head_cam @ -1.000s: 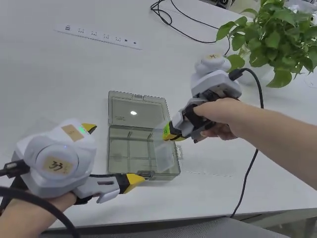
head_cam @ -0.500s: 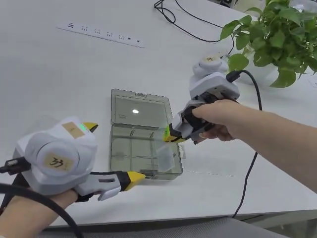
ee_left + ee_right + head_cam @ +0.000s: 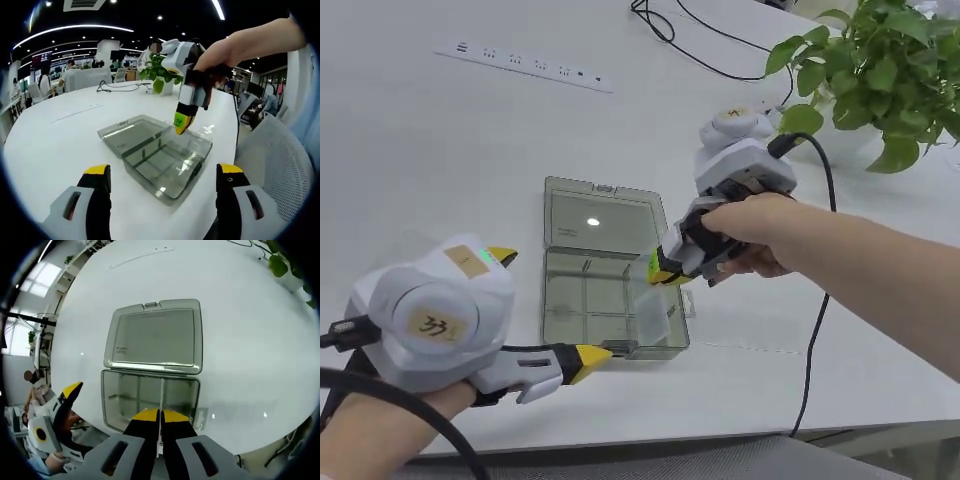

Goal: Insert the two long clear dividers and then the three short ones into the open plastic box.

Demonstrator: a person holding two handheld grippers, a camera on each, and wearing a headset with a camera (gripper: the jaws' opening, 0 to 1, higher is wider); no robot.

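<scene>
The open clear plastic box (image 3: 549,300) lies on the white table, its lid (image 3: 600,215) flat behind it. Clear dividers stand inside it in a cross. My right gripper (image 3: 660,268) hangs over the box's right part, shut on a clear divider (image 3: 656,303) that reaches down into the tray. In the right gripper view the jaws (image 3: 160,415) are together and the divider (image 3: 161,392) shows edge-on above the box (image 3: 120,390). My left gripper (image 3: 546,306) is open at the box's near left, with nothing held. The left gripper view has the box (image 3: 165,167) ahead of my left gripper (image 3: 164,172).
A white power strip (image 3: 525,68) lies at the back. Black cables (image 3: 720,45) and a potted plant (image 3: 880,70) sit at the back right. The right gripper's cable (image 3: 817,330) drops over the table's front edge.
My right gripper has shifted slightly left with the divider, further over the box. The left gripper has stayed where it was, still open.
</scene>
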